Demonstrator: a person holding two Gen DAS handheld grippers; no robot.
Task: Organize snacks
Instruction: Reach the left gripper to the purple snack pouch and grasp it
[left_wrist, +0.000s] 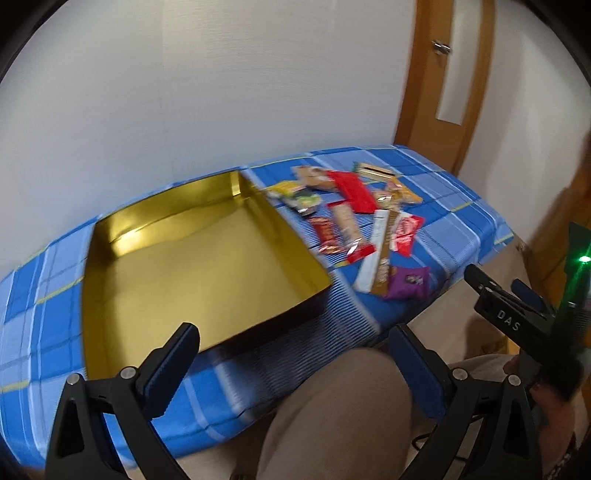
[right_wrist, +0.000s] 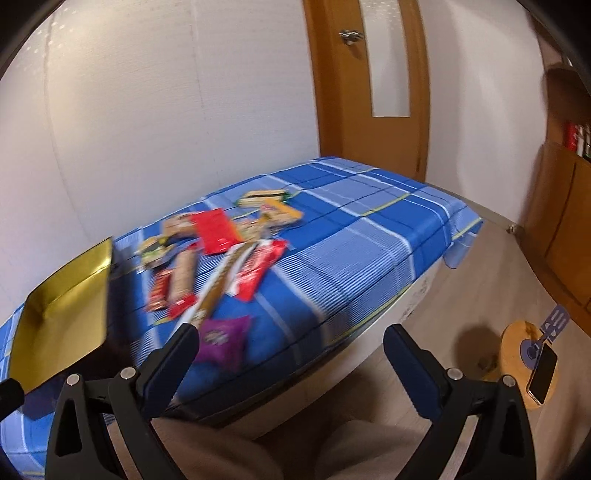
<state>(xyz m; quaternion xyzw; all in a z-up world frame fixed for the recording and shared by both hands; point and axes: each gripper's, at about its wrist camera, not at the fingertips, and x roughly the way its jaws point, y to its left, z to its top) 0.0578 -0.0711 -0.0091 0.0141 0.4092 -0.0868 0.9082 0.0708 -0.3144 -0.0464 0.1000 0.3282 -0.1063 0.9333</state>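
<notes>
Both grippers, left gripper (left_wrist: 291, 365) and right gripper (right_wrist: 291, 365), held short of worktop (left_wrist: 454, 192), jaws spread, nothing gripped. Snacks (left_wrist: 354, 218) heaped right of gold tin (left_wrist: 192, 266). Risk: purple packet (right_wrist: 223, 341) at near edge knocked off; overlapped wrappers dragged together.

Motion blur smears the snack wrappers (right_wrist: 218, 258); their labels are unreadable.

Home room: wooden door (right_wrist: 369, 92), plaid-covered table (right_wrist: 369, 236), shelf (right_wrist: 576, 155).
</notes>
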